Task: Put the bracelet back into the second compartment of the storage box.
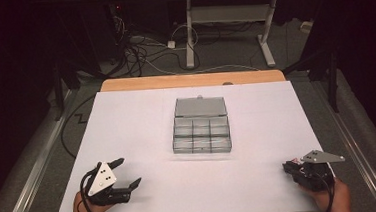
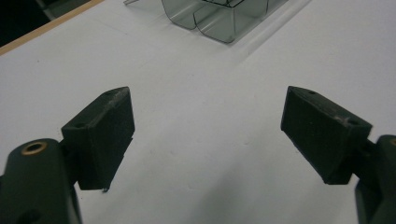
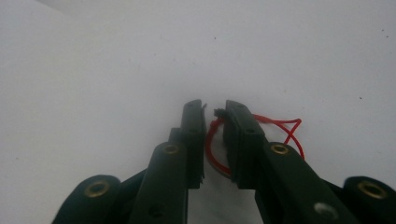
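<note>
My right tongs [image 3: 215, 112] are nearly closed around a red string [image 3: 275, 123] at five o'clock, left tongs [image 2: 208, 135] wide open and empty, the box [image 1: 201, 130] at center not yet filled.

White table sheet [image 1: 143, 134]: broad bare margins left, right and in front of the single central obstacle, a clear compartment box [image 1: 201, 135] with its lid [image 1: 200, 106] laid open toward the far edge. Left gripper [image 1: 128, 172], near left corner: jaws wide, bare sheet between them and on toward the box. Right gripper [image 1: 286, 167], near right corner: a red wire loop [image 3: 280, 128] lies at its jaws.
</note>
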Demonstrator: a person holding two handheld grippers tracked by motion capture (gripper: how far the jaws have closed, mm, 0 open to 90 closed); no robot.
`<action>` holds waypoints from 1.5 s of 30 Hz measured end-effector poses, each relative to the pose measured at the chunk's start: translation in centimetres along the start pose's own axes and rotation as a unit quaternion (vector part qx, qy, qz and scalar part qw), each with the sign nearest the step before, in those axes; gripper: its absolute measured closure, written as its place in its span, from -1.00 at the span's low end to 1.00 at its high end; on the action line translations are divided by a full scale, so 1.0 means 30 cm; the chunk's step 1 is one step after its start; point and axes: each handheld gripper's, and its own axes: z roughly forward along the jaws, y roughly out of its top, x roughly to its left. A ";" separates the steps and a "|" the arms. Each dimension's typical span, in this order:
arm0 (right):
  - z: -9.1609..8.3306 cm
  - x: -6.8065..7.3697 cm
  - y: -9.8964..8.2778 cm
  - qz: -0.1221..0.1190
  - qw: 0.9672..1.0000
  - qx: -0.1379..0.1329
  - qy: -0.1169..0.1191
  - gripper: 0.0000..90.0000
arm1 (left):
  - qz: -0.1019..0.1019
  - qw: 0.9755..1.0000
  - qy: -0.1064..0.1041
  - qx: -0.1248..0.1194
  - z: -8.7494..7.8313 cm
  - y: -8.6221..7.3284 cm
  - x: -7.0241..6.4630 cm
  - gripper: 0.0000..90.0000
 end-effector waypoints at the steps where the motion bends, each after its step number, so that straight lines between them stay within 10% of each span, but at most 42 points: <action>1: 0.001 0.005 0.003 -0.006 1.000 0.002 -0.005 0.86 | 0.000 1.000 0.000 0.000 0.000 0.000 0.000 -0.63; 45: 0.007 0.125 0.199 -0.083 0.993 -0.075 0.046 1.00 | 0.024 0.999 0.013 0.024 0.020 -0.003 -0.010 -0.60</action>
